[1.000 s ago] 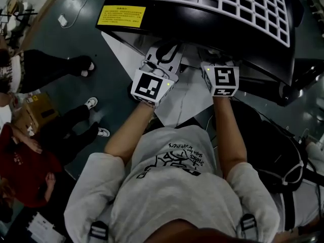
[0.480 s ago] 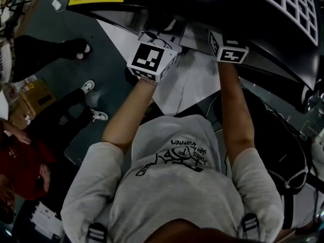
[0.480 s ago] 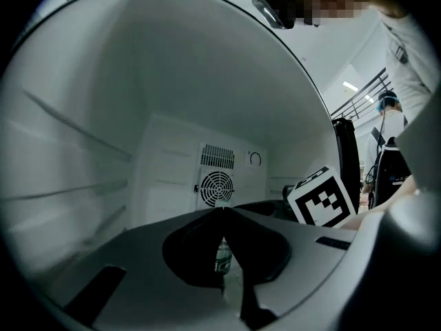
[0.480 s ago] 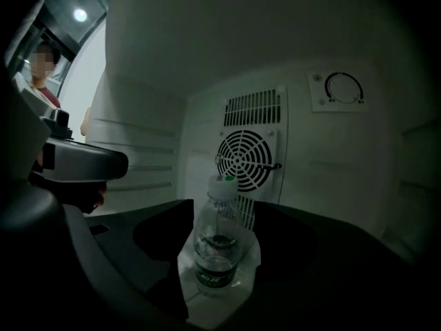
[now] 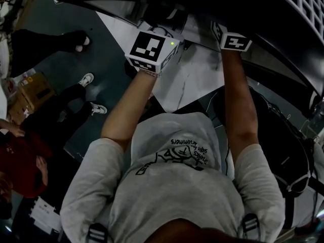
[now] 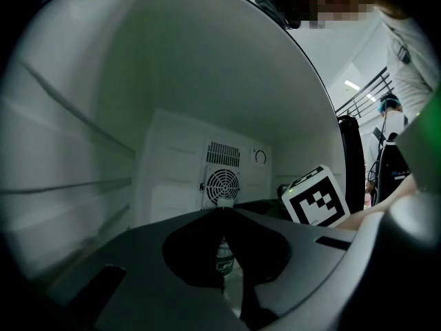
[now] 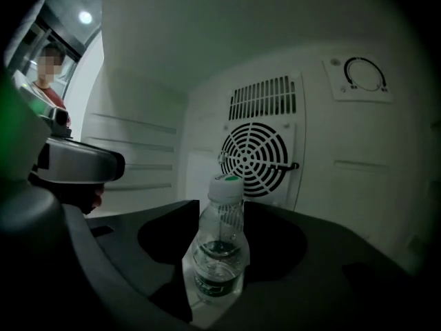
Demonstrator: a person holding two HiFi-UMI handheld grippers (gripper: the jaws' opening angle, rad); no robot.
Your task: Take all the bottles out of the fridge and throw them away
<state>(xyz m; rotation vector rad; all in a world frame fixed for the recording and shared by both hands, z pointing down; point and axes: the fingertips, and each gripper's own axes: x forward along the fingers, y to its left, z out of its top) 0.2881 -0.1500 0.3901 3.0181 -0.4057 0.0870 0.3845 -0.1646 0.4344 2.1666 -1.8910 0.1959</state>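
Note:
A clear plastic bottle [image 7: 219,254] with a white cap stands upright on the fridge floor, in front of the fan grille. My right gripper [image 7: 219,219] has it between its jaws; they have just been closing, and the pads lie against its sides. In the left gripper view the same bottle [image 6: 224,257] shows only through the thin slit of my left gripper [image 6: 224,212], whose jaw tips meet with nothing in them. In the head view only the marker cubes of the left [image 5: 149,50] and right [image 5: 233,39] grippers show. The jaws are hidden inside the fridge.
The round fan grille [image 7: 258,158] and a dial [image 7: 364,76] sit on the fridge's back wall, with shelf ribs on the left wall [image 7: 141,150]. The white open door [image 5: 190,80] lies below my arms. People [image 5: 25,156] and a cardboard box [image 5: 31,96] are at the left.
Both marker cubes have moved up the head view, further under the fridge's black top. The arms reach deeper in.

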